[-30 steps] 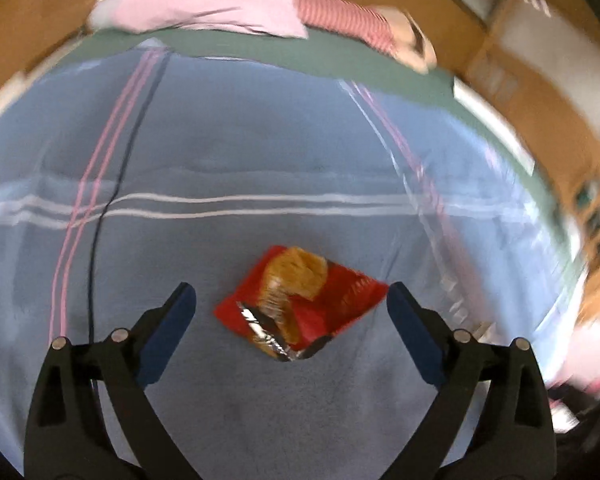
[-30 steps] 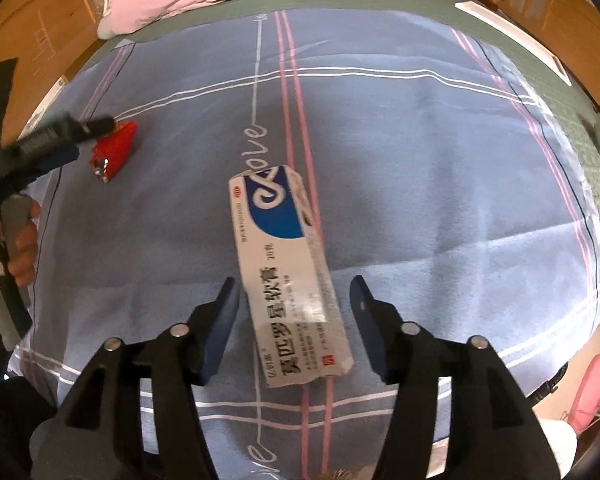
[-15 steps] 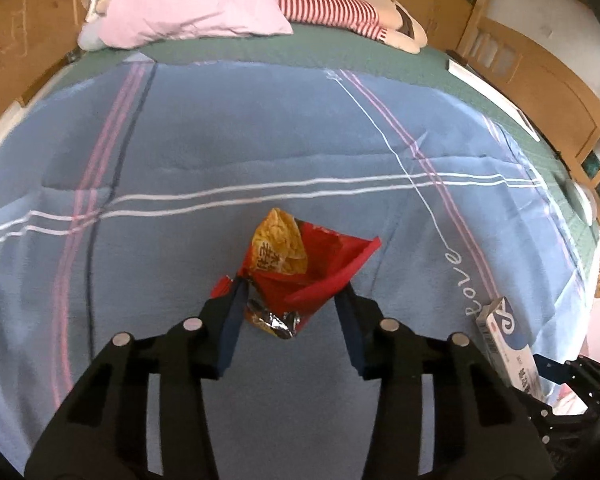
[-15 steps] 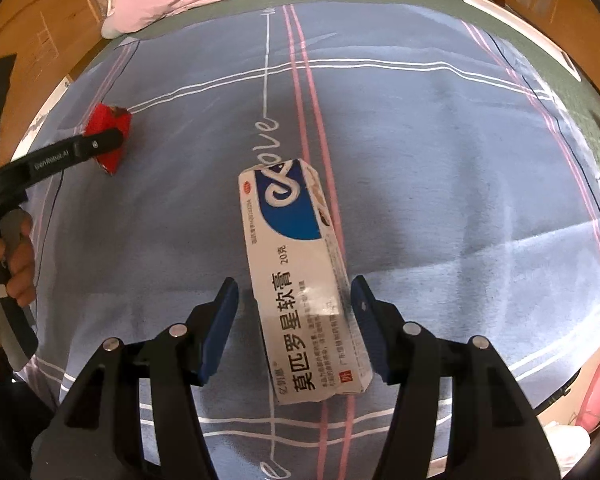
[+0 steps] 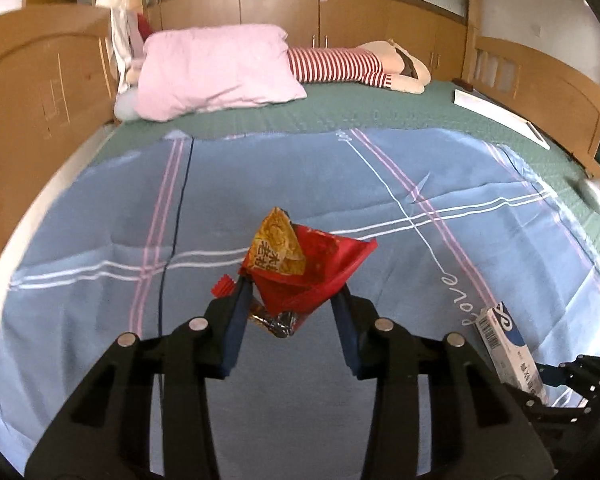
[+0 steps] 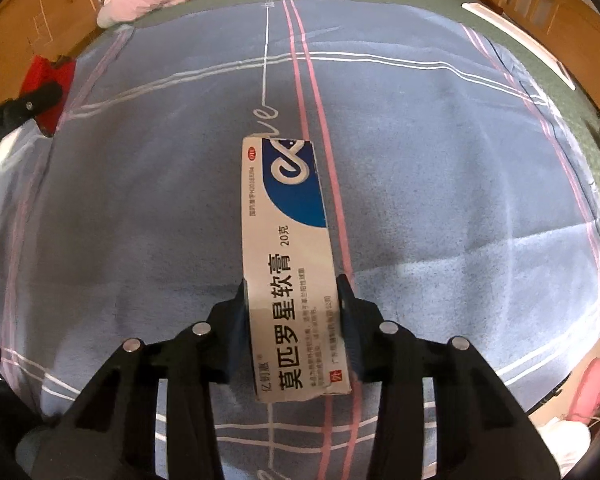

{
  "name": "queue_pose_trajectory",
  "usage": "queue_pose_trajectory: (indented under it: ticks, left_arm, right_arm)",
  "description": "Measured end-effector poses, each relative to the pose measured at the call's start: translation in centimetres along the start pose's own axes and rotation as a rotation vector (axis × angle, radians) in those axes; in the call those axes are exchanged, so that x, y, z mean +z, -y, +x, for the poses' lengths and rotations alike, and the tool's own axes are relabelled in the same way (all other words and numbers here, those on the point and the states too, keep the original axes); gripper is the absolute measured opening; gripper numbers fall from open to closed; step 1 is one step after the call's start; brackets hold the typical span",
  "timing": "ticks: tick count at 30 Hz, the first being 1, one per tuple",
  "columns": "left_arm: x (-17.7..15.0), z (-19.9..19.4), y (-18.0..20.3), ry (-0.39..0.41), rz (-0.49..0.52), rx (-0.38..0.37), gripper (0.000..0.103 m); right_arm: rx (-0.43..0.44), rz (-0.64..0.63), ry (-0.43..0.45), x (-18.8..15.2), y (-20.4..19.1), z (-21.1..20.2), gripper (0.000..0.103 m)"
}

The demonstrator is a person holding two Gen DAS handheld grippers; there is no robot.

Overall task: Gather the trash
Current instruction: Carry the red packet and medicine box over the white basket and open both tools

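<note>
both pairs of jaws have just closed: the left gripper [image 5: 290, 300] now pinches the red snack wrapper [image 5: 304, 268], lifted off the blue blanket [image 5: 100, 248]; the right gripper [image 6: 292, 304] clamps the ointment box [image 6: 290, 264]. both pieces look ready for binning.

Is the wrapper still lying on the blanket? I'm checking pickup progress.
No, the left hand-held gripper holds the red wrapper pinched, raised off the blanket.
</note>
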State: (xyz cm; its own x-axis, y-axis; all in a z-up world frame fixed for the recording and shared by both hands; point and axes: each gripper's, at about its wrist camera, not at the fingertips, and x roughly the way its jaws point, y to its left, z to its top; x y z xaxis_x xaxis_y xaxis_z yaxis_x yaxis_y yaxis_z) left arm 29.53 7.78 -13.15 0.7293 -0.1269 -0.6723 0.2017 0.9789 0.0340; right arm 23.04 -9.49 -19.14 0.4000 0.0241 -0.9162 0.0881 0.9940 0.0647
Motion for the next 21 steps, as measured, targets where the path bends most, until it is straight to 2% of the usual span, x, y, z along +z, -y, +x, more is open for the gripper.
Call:
queue_pose_trajectory:
  ticks: [1,6,10,14,21]
  left_arm:
    - [0.1,-0.2,0.0,0.008,0.005,0.006,0.04]
    - [0.3,-1.7,0.6,0.06,0.035,0.021,0.04]
    - [0.3,-2.3,1.0,0.08,0.057,0.022,0.04]
    - [0.2,-2.2,1.2,0.075,0.078,0.04,0.04]
    - [0.1,-2.6,1.3,0.083,0.074,0.039,0.04]
  right_arm:
    - [0.038,0.02,0.015,0.0,0.1,-0.6,0.041]
    - [0.035,0.023,0.094,0.2,-0.1,-3.1,0.041]
    - [0.029,0.012,0.071,0.0,-0.4,-2.9,0.041]
    - [0.061,0.03,0.025,-0.7,-0.2,-1.9,0.041]
    - [0.05,0.018,0.045,-1.7,-0.8,-3.0,0.041]
